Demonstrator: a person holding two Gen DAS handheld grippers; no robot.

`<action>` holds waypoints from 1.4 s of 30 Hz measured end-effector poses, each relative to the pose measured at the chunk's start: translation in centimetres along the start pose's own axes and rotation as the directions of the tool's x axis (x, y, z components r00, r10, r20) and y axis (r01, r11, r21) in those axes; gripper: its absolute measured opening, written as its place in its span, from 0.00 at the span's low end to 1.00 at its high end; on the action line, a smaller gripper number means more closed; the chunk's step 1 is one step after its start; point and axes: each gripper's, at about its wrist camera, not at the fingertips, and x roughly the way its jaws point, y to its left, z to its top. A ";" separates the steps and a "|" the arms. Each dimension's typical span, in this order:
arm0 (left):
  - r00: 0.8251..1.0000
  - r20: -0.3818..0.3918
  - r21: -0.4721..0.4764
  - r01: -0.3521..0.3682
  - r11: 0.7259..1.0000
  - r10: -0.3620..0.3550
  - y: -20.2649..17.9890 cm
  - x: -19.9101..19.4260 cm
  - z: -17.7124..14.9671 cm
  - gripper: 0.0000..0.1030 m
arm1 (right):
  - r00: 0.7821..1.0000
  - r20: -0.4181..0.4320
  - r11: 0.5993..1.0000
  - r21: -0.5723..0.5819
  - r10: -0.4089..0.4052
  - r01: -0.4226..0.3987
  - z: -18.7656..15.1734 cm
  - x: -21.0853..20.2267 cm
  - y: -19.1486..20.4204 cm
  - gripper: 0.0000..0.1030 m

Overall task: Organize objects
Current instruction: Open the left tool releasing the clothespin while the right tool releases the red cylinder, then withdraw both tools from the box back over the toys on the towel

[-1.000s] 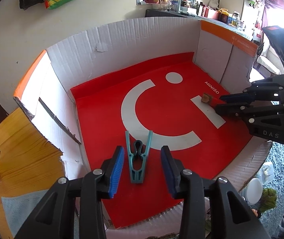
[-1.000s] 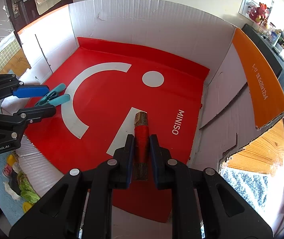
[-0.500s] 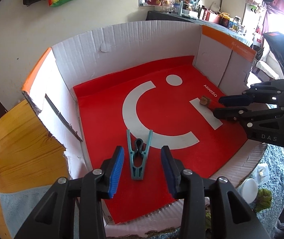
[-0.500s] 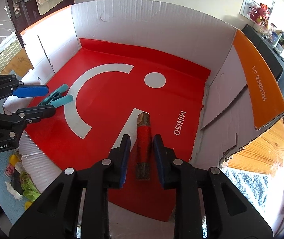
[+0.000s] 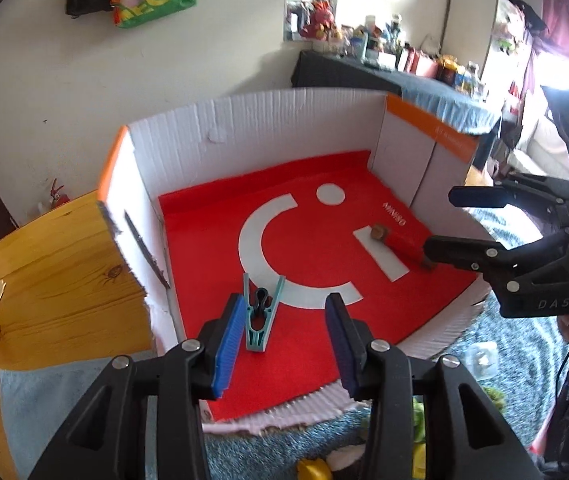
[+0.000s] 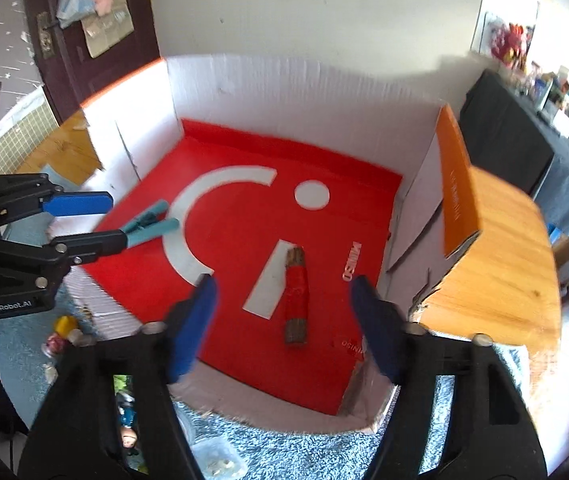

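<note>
I tilt my right hand-held gripper point(image 6: 280, 320) down over the cardboard box point(image 6: 284, 92), jaws opening wide; the rough red-wrapped stick point(image 6: 296, 300) lies free on the red liner point(image 6: 244, 220). My left hand-held gripper point(image 5: 284, 344), opening, hovers over the teal plastic clip point(image 5: 260, 316).

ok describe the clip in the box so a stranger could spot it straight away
Look in the white cardboard box with the red mat on its floor. The teal clothes peg lies near the mat's front edge, at the end of the white arc. The only other loose item is a red-wrapped stick.
</note>
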 end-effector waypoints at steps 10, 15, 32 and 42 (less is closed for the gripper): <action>0.993 0.120 -0.027 -0.013 1.000 0.016 -0.8 -5.7 -1.2 0.64 | 0.994 0.109 1.000 -0.003 -0.028 0.029 -0.3 -4.6 1.6 0.70; 0.983 0.181 -0.043 -0.030 0.999 0.037 -1.3 -8.0 -2.2 0.73 | 0.986 0.164 0.999 0.000 -0.042 0.043 -1.2 -6.8 2.7 0.75; 0.958 0.277 -0.129 -0.041 0.991 0.076 -2.6 -12.2 -7.6 0.87 | 0.948 0.316 0.995 0.102 -0.040 0.008 -6.3 -11.8 5.4 0.82; 0.953 0.283 -0.166 -0.065 0.984 0.111 -3.7 -12.3 -11.1 0.92 | 0.930 0.356 0.991 0.121 -0.093 0.053 -10.3 -12.7 7.3 0.83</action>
